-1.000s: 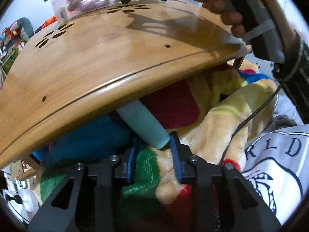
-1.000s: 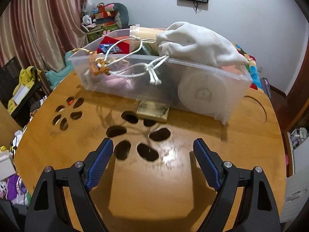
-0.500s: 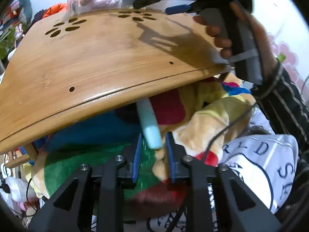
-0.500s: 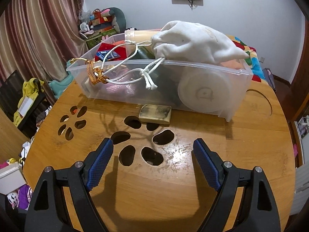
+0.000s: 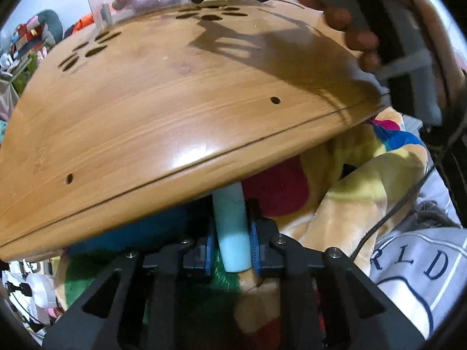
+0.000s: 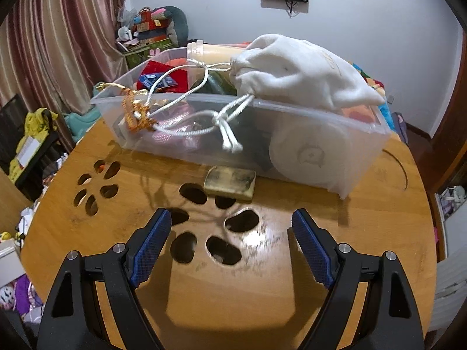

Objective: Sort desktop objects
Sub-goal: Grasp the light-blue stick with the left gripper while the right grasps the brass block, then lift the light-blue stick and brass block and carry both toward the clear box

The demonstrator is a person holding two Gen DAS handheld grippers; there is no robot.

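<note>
left tongs (image 5: 230, 249) just closing onto pale mint cylindrical tube (image 5: 232, 227) below round wooden desk (image 5: 163, 99), right tongs (image 6: 229, 248) gaping empty above desk

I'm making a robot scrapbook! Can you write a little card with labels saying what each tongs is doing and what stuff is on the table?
left tongs: have just been closing, now shut on the light blue tube, below the table edge over a colourful blanket
right tongs: open, empty, above the wooden table
on table: clear plastic bin, small tan block in front of it
in bin: white drawstring bag on top, many other things
</note>
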